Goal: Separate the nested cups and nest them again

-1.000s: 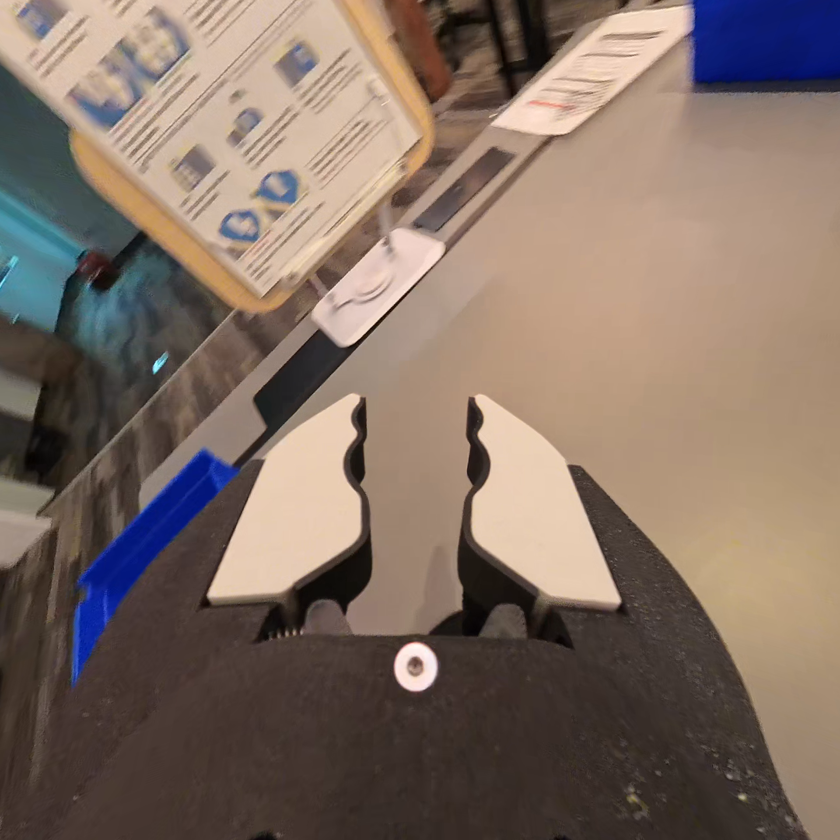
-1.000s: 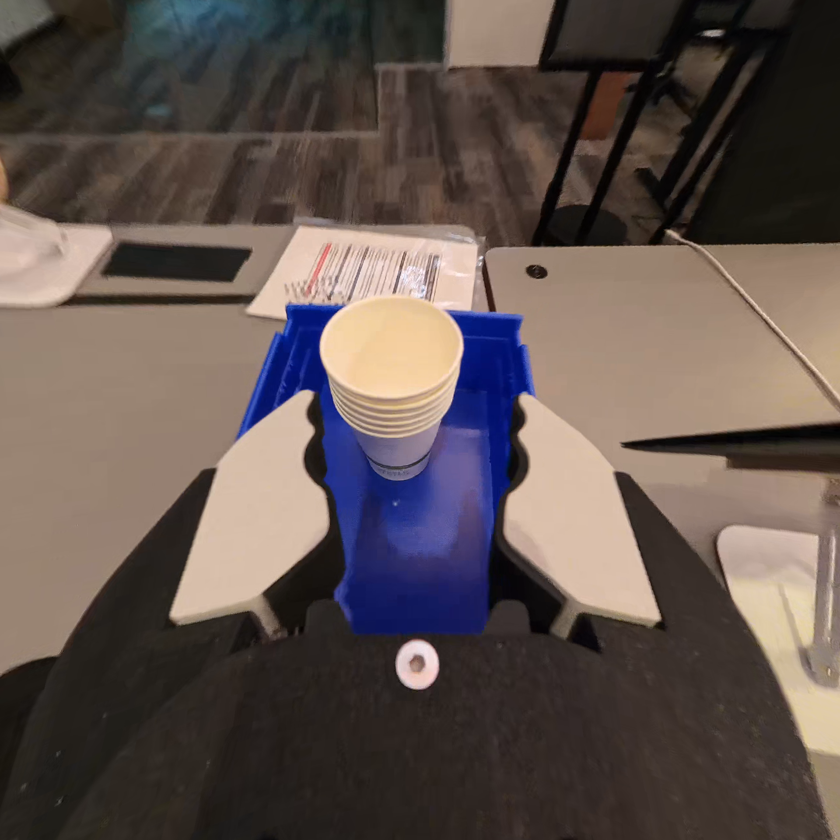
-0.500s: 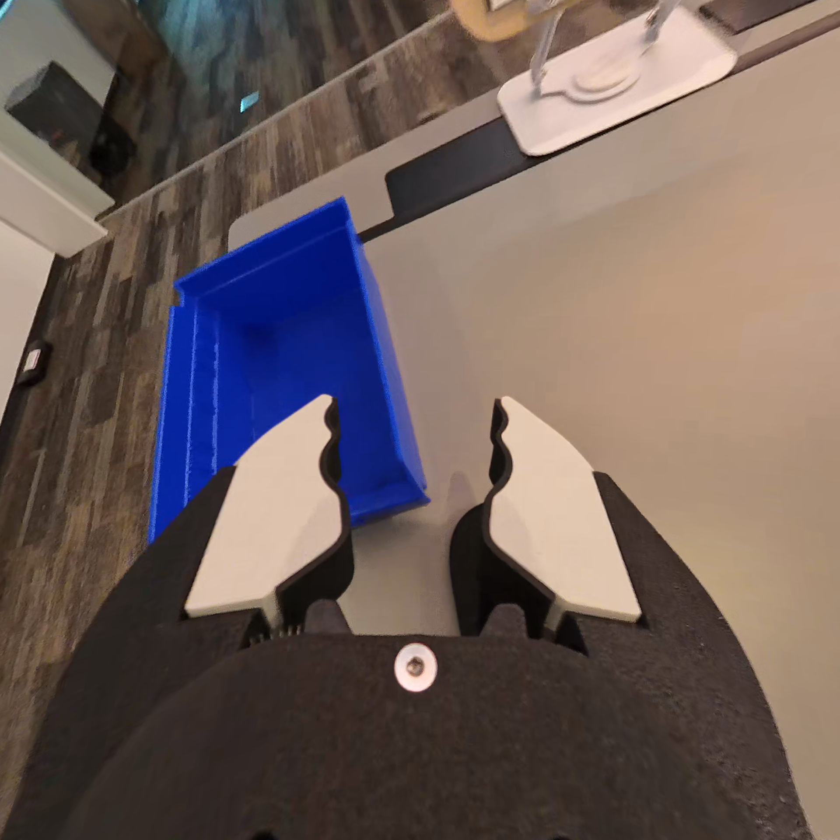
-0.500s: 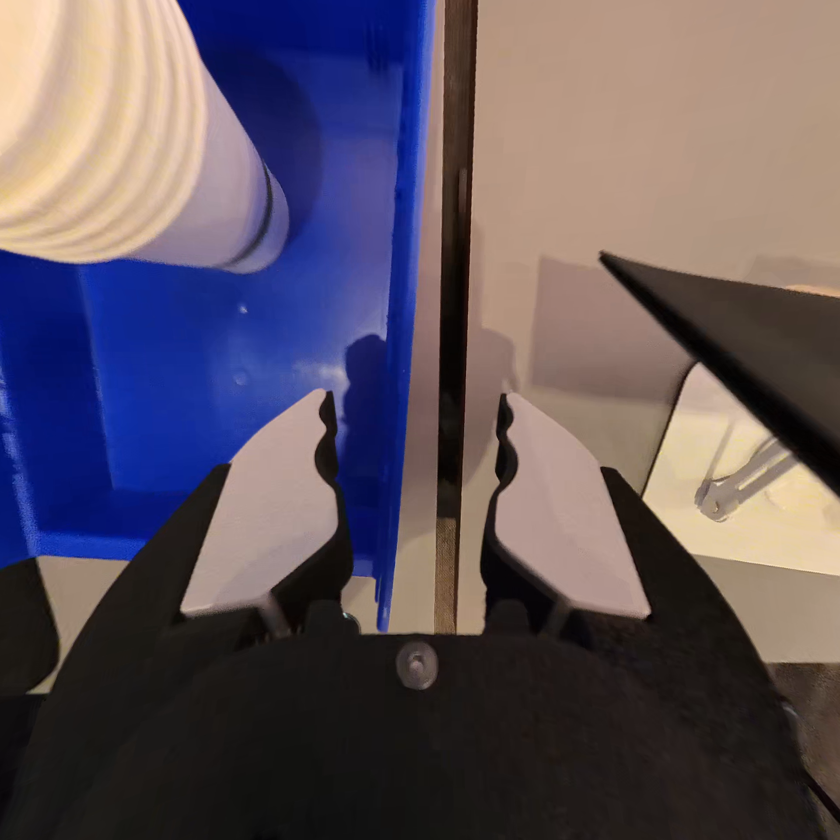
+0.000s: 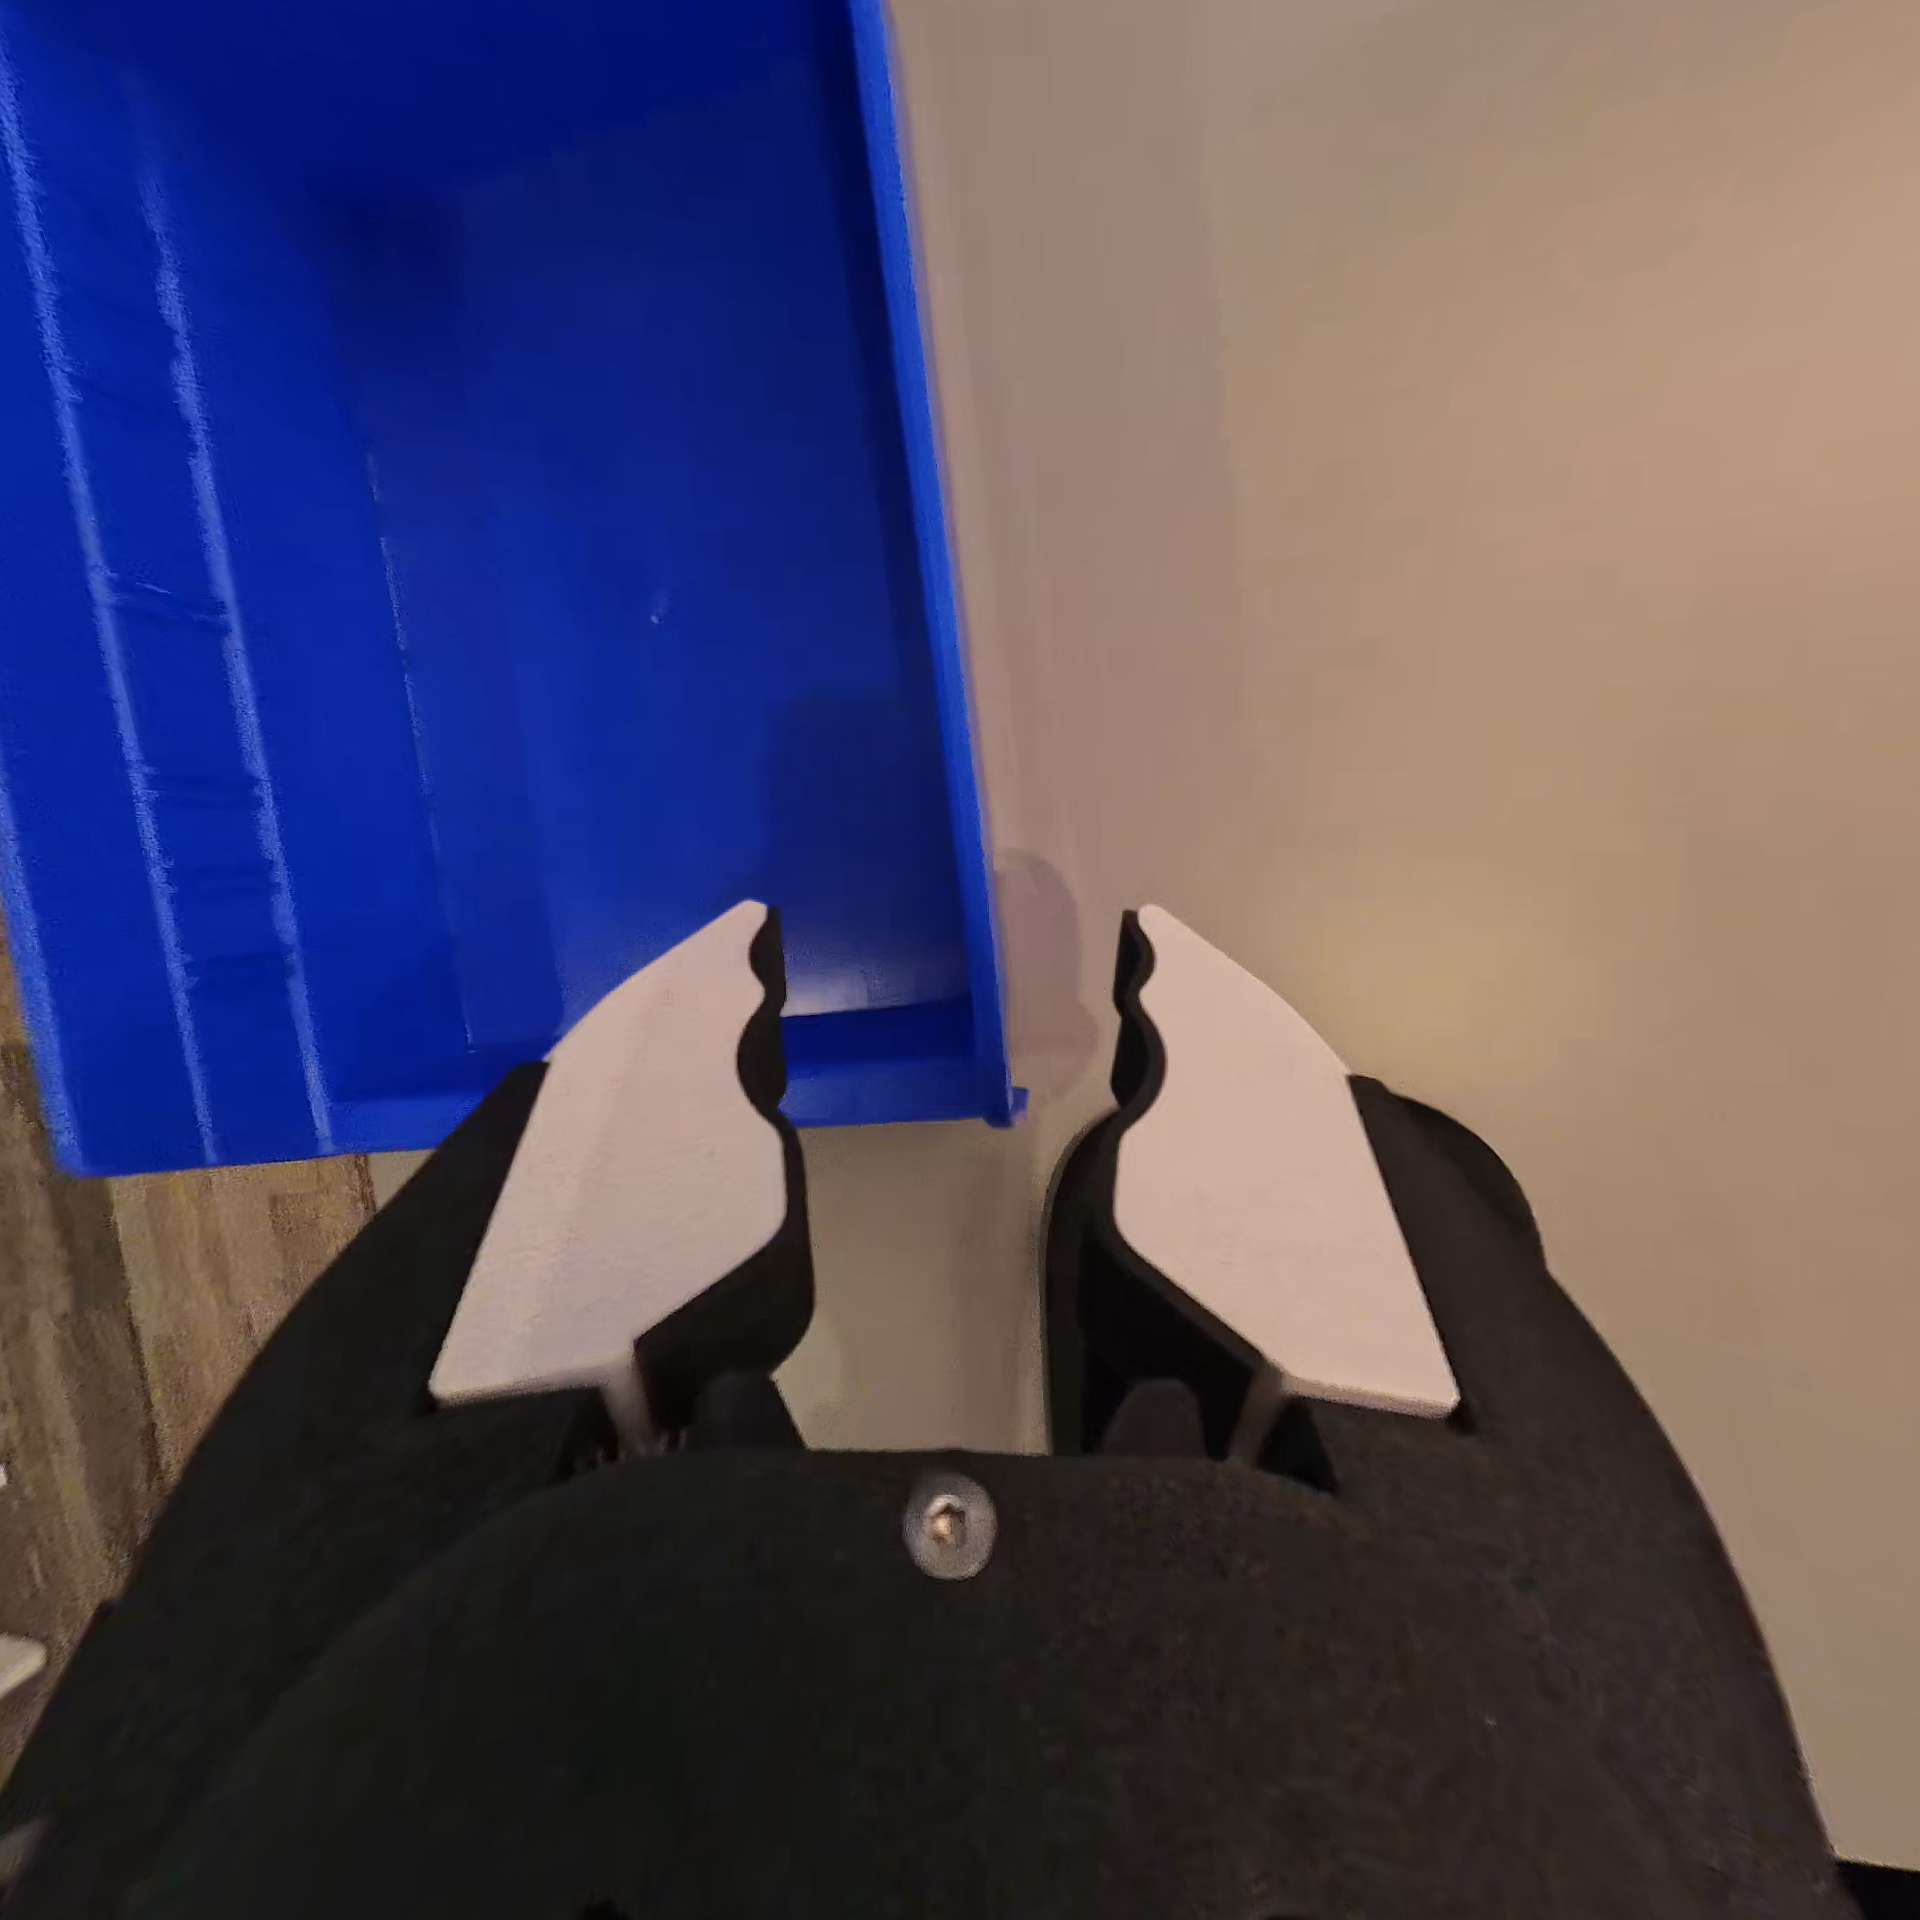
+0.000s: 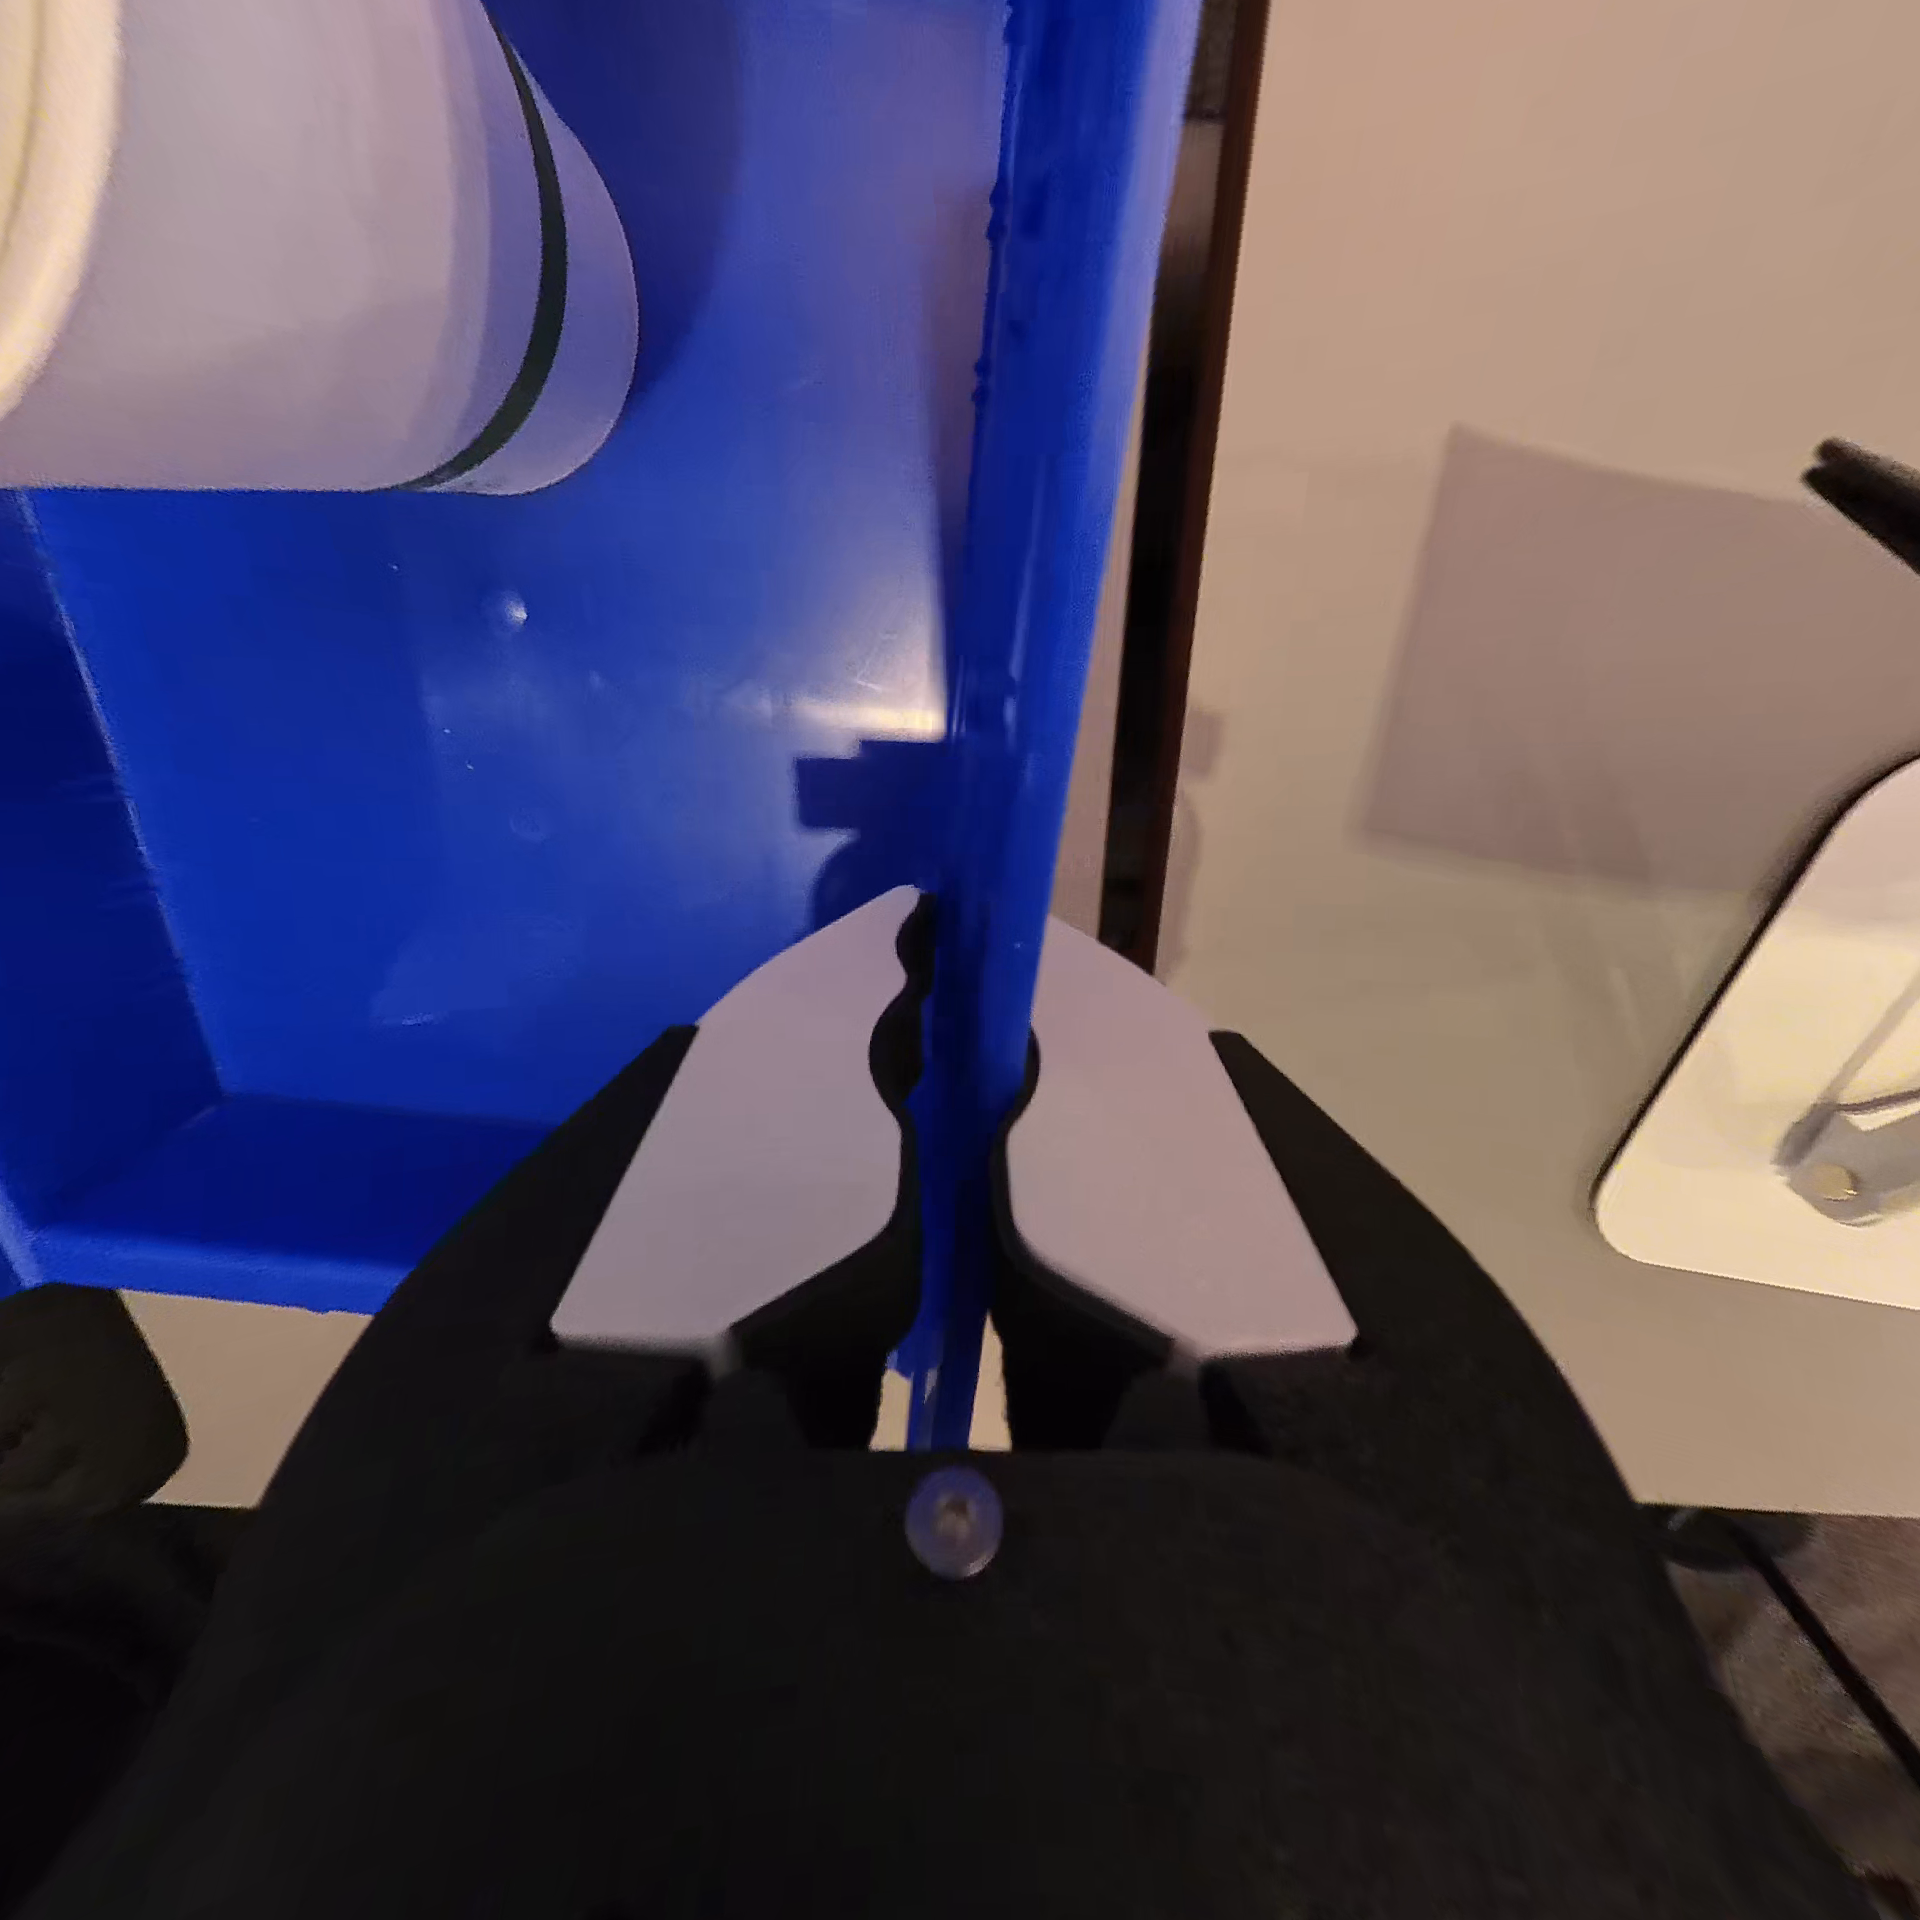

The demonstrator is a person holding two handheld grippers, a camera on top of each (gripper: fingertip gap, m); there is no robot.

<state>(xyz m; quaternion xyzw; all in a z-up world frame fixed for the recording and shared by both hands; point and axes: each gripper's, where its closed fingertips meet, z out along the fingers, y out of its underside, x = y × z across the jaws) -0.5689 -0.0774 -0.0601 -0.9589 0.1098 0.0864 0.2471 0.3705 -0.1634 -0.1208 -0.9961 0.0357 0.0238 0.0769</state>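
- Left wrist view: the left claw (image 5: 943,920) is released, its jaws spread either side of the right wall of an empty blue bin (image 5: 914,436). One finger hangs over the bin's inside near its front corner and the other over the bare table (image 5: 1455,520). No cups show here.
- To do this step well, I judge the left claw should come down astride that wall before clenching, deep enough that the thin plastic does not slip out.
- Right wrist view: the right claw (image 6: 961,904) is clenched on the right wall of a second blue bin (image 6: 1070,312); the wall runs straight ahead between the pads. The nested cups (image 6: 260,239) stand inside that bin, ahead and to the left of the claw, blurred and cut off by the frame.
- A steady, level pull looks wise, since the tall stack could tip.
- Only the right view shows the cups, a white stand base (image 6: 1766,1091) to the claw's right and a dark seam in the table; only the left shows the empty bin.
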